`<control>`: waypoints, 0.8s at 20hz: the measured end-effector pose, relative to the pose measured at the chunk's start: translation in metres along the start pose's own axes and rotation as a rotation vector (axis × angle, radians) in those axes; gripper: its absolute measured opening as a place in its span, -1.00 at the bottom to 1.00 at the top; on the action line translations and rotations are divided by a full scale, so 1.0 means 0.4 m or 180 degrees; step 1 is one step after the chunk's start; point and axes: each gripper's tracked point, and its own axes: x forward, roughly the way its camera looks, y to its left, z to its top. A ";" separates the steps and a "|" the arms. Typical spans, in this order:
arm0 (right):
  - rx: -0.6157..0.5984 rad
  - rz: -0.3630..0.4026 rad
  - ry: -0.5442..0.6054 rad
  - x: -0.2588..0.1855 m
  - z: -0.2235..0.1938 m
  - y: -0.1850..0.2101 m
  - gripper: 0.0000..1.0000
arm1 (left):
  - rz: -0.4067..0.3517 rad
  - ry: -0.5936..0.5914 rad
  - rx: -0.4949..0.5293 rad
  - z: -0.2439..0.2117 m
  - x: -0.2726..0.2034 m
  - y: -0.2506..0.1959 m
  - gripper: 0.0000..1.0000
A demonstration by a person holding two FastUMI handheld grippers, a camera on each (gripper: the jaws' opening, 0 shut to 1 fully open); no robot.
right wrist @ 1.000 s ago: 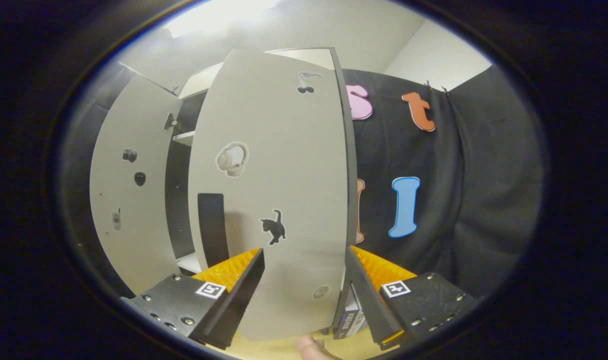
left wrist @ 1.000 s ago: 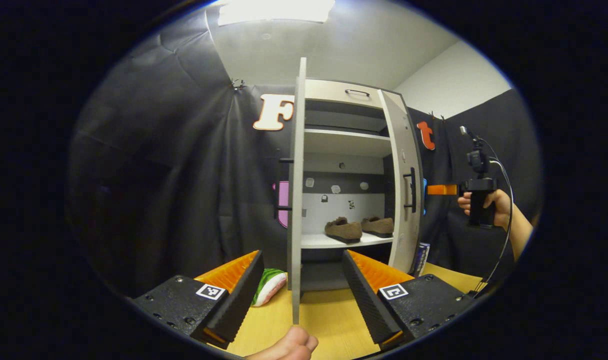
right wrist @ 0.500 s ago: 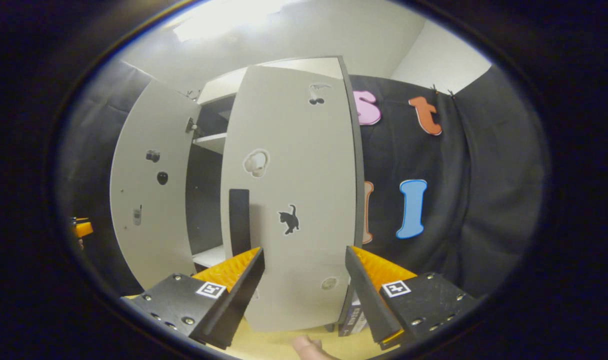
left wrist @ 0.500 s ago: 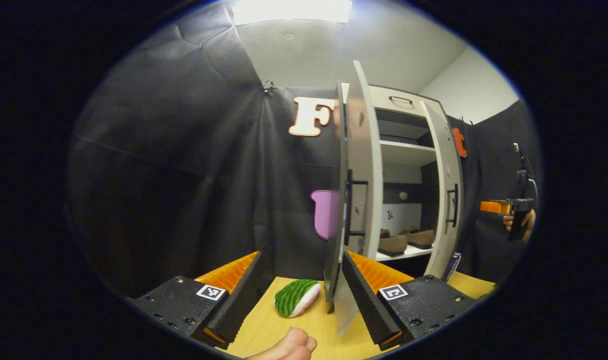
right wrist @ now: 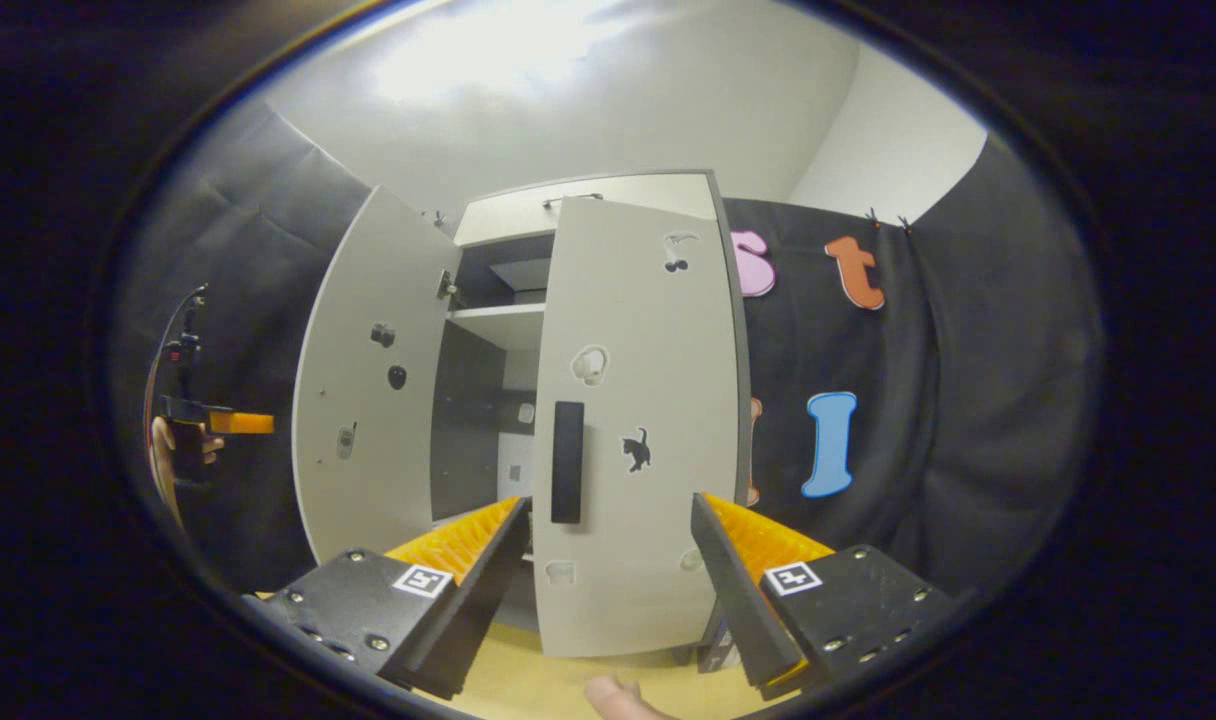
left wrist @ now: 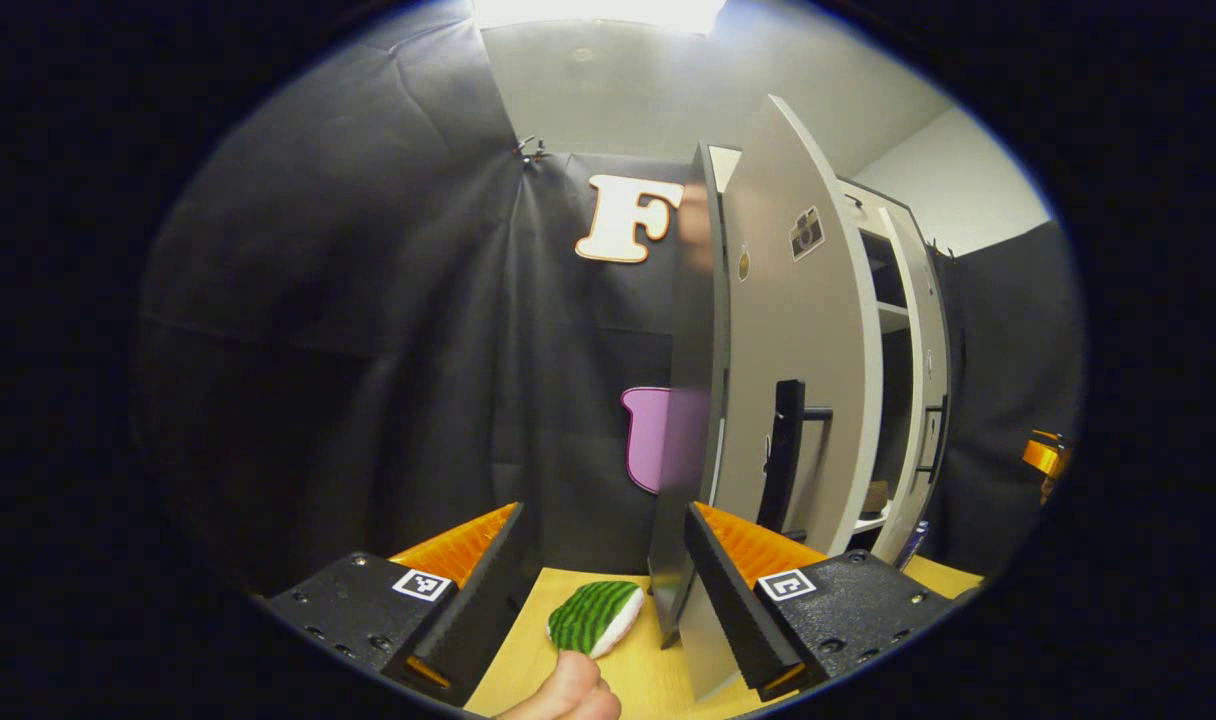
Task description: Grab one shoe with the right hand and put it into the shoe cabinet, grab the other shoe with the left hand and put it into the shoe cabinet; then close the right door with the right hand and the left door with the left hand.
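The left hand-held gripper (left wrist: 603, 560) is wide open, holding nothing, beside the left door (left wrist: 793, 380). The door is stiff and swings easily; push its flat front.

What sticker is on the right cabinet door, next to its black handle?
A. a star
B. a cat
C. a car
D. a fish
B: the right gripper view shows a small black cat sticker on the right door, just beside its handle.
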 end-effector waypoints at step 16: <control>0.0297 -0.0033 -0.0060 -0.194 -0.083 0.084 0.96 | -0.0095 0.0271 0.0217 -0.013 0.115 -0.137 0.79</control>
